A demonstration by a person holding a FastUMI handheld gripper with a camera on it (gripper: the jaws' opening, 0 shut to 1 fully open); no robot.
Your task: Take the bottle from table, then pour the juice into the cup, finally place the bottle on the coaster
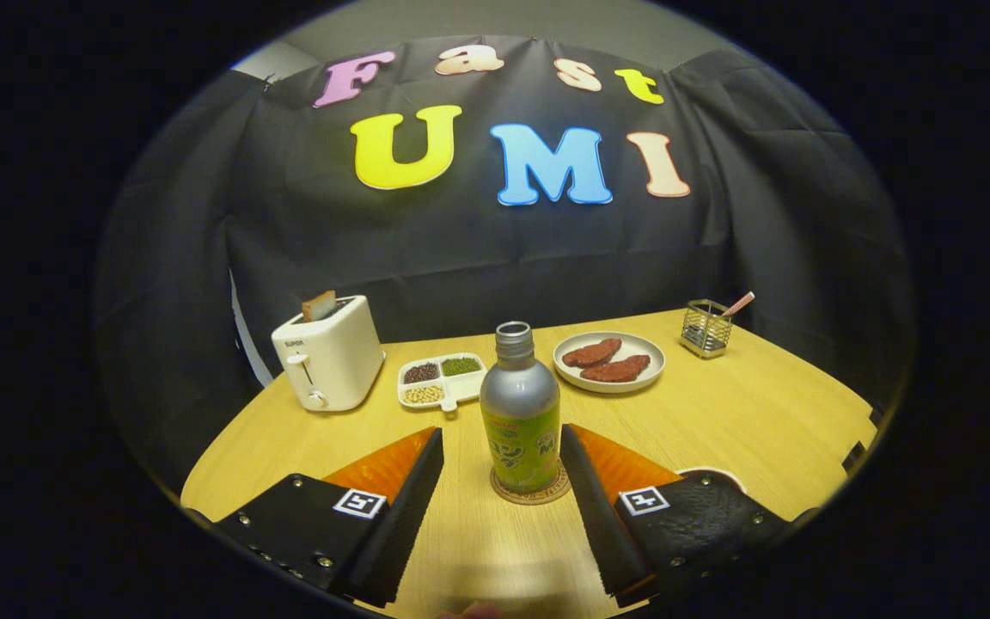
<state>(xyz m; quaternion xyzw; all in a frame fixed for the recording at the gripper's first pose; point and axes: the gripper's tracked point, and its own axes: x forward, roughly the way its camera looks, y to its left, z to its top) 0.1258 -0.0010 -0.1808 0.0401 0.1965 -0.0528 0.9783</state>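
between spread hand-held gripper [502, 447] fingers, upright bottle [520, 413] on half-hidden coaster [530, 494]

Warm, even light – sharp centre, fisheye-bent edges

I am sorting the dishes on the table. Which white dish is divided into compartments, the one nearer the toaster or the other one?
The tray beside the toaster: four compartments, three holding grains or beans. The round plate is undivided, holding two brown pieces.

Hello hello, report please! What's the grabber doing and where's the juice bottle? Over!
Tool open, fingers either side of the bottle, not touching. Bottle upright on the coaster, no cap. Nothing in the way; plate of patties and toaster well beyond.
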